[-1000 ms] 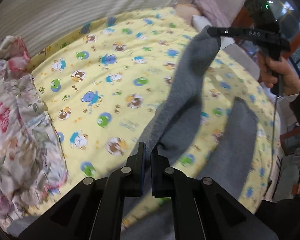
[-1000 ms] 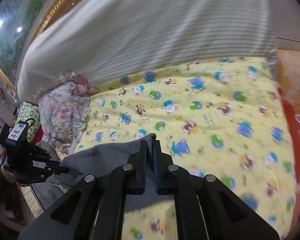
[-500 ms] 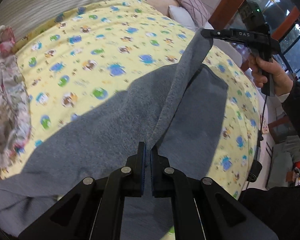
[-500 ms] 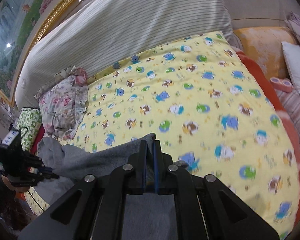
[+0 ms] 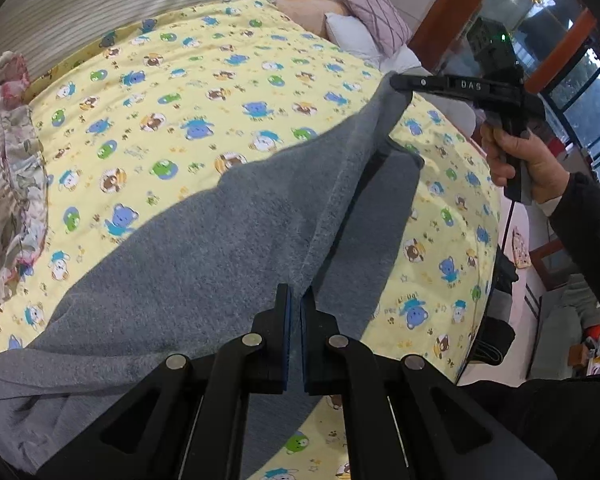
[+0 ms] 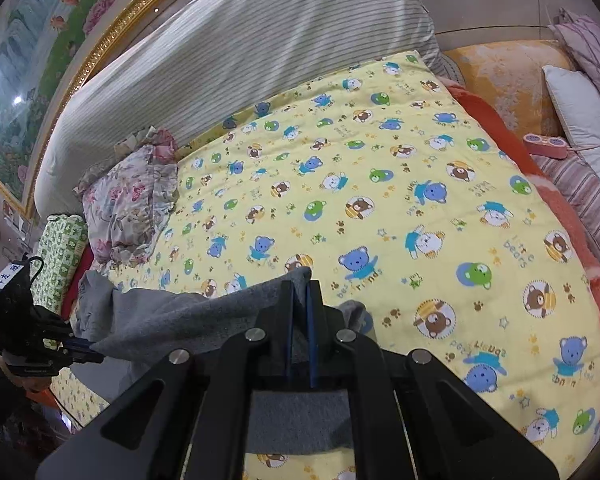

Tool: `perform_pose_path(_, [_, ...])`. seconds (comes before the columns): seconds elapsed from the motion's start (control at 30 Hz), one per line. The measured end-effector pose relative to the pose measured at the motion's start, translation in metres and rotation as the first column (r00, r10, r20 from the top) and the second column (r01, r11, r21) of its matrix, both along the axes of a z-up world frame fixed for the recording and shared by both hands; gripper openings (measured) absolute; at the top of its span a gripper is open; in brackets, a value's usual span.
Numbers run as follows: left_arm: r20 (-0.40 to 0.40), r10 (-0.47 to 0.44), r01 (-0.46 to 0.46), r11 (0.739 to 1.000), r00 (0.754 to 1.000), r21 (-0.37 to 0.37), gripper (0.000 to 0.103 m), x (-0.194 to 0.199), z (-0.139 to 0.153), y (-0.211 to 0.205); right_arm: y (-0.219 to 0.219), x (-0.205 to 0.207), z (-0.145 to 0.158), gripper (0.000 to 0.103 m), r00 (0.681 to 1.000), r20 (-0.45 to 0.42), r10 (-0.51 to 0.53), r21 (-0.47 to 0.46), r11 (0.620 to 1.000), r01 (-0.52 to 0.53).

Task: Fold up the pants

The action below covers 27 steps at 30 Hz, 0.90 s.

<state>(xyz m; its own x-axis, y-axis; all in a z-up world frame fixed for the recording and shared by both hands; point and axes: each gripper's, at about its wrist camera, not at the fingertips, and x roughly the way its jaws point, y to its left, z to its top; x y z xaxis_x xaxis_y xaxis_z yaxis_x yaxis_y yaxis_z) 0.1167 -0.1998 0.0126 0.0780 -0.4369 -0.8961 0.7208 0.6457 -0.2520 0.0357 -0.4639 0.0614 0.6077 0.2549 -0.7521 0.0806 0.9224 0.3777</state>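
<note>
Bed quilt (image 5: 204, 92) now half covered: grey pants (image 5: 204, 248) have swung across and lie draped on it, one edge held taut. Left hand-held gripper (image 5: 295, 300) and right hand-held gripper (image 6: 299, 292) both clamp cloth; leg-over-leg fold looks nearly laid

One pants (image 5: 228, 248), two claws (image 5: 296, 300), one quilt (image 6: 380, 200).

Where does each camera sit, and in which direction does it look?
Left wrist: sits on the left tool, looks along the lifted gray pants toward the right tool and right hand.
Right wrist: sits on the right tool, looks across the yellow blanket toward the striped cushion; left tool at left.
Shared: pants, blanket, floral pillow.
</note>
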Motion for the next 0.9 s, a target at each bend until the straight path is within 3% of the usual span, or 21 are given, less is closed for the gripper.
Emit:
perform_pose_path(0.17, [-0.068,0.009,-0.009,1.0,0.998,-0.003,0.002,-0.014,-0.027,-0.005,0.004,-0.015,-0.015,0.007,0.999,-0.048,-0.001,-0.056,0.998,-0.001])
perform_pose_path(0.37, [-0.139,0.016,-0.014,1.0,0.99,0.018,0.004,-0.025,-0.07,-0.005,0.001,-0.035,-0.052,0.008,0.986,-0.155,-0.061,-0.051,0.997,0.054])
perform_pose_path(0.47, [-0.174,0.043,-0.044,0.999,0.984,0.002,0.009,-0.023,-0.078,0.003,0.006,-0.039,-0.059,0.031,0.973,-0.208,-0.1,-0.082,0.993,0.085])
perform_pose_path(0.5, [-0.196,0.055,-0.06,0.998,0.979,-0.019,0.015,-0.021,-0.075,0.007,0.009,-0.042,-0.057,0.047,0.971,-0.209,-0.112,-0.096,0.991,0.094])
perform_pose_path(0.53, [-0.206,0.066,-0.074,0.997,0.976,-0.03,0.021,-0.019,-0.073,0.011,0.012,-0.046,-0.053,0.059,0.972,-0.199,-0.123,-0.112,0.988,0.103])
perform_pose_path(0.6, [-0.201,0.095,-0.105,0.994,0.975,-0.042,0.046,-0.018,-0.066,0.021,0.017,-0.054,-0.042,0.064,0.975,-0.168,-0.148,-0.139,0.982,0.125])
perform_pose_path(0.77, [-0.173,0.172,-0.188,0.978,0.97,-0.085,0.048,-0.014,-0.041,0.063,0.036,-0.068,-0.011,0.064,0.979,-0.086,-0.183,-0.165,0.972,0.167])
perform_pose_path(0.9, [-0.15,0.273,-0.289,0.953,0.95,-0.097,0.048,-0.006,-0.027,0.116,0.077,-0.06,0.007,0.064,0.992,-0.024,-0.121,-0.113,0.987,0.118])
